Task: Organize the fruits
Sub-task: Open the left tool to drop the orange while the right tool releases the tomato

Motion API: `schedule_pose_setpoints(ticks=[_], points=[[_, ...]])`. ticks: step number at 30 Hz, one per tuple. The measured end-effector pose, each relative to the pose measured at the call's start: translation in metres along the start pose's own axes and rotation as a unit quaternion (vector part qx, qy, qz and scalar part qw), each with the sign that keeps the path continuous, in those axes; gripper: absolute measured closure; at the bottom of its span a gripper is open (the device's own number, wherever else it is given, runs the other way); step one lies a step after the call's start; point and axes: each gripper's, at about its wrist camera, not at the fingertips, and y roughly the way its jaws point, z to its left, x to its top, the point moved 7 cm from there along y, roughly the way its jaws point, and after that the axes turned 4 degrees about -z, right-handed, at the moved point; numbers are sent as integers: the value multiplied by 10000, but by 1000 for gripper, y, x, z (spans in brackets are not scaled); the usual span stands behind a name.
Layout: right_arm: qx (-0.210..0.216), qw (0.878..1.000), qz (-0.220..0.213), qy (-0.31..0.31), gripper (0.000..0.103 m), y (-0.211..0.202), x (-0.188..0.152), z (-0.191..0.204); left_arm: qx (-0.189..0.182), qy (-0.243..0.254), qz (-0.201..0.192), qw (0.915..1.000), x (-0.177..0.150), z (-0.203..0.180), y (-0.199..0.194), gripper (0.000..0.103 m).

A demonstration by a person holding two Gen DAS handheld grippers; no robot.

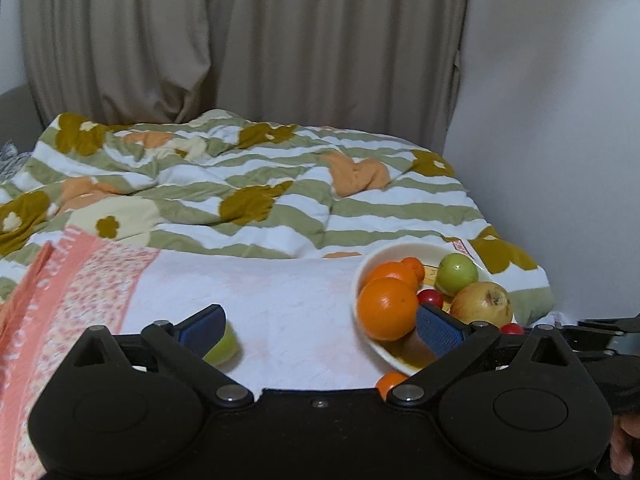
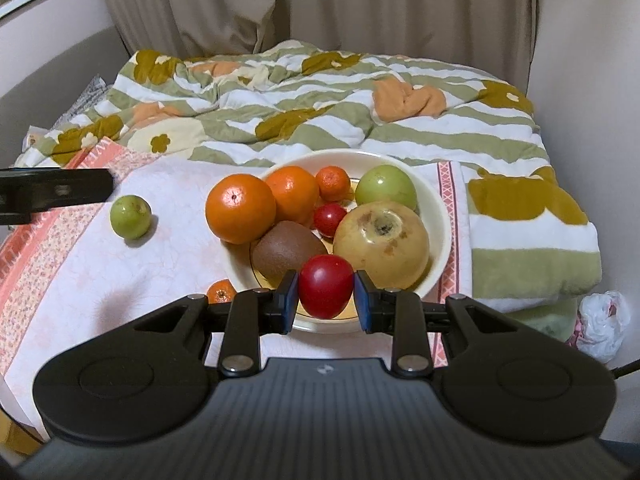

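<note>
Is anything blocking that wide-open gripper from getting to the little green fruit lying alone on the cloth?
Nothing visible does. The green fruit sits by itself on the pink cloth, left of the bowl. The open left gripper has it right beside its left finger, with only bare cloth around.

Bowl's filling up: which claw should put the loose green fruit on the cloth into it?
Left, probably. The left claw is open and empty beside the green fruit; the right claw is shut on a red fruit.

Bowl (image 2: 434,204) on cloth (image 2: 168,256) w/ oranges, kiwi (image 2: 288,252); guava (image 2: 131,216) left of bowl; quilt (image 2: 320,120) behind.
</note>
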Motion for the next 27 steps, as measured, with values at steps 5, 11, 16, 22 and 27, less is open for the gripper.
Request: schedule_pose_setpoints(ticks=[5,11,16,22,27], points=[[-44,9998,190,55,58,17,-7,1,211,-91,-67,9997,-5,17,-18,0],[-35,9994,268,203,58,26,-11,-3,390,-196,-84,9990,-12,32,-32,0],[-7,9995,285,161,57,27,-11,-2,491,-261,-118,9984,-16,39,-41,0],[-42,9999,119,56,10,20,-10,2,569,-340,-197,9976,-18,39,-55,0],[-104,9997,-187,-116,0,-2,-4,11,685,-306,-326,9967,-17,39,-72,0]])
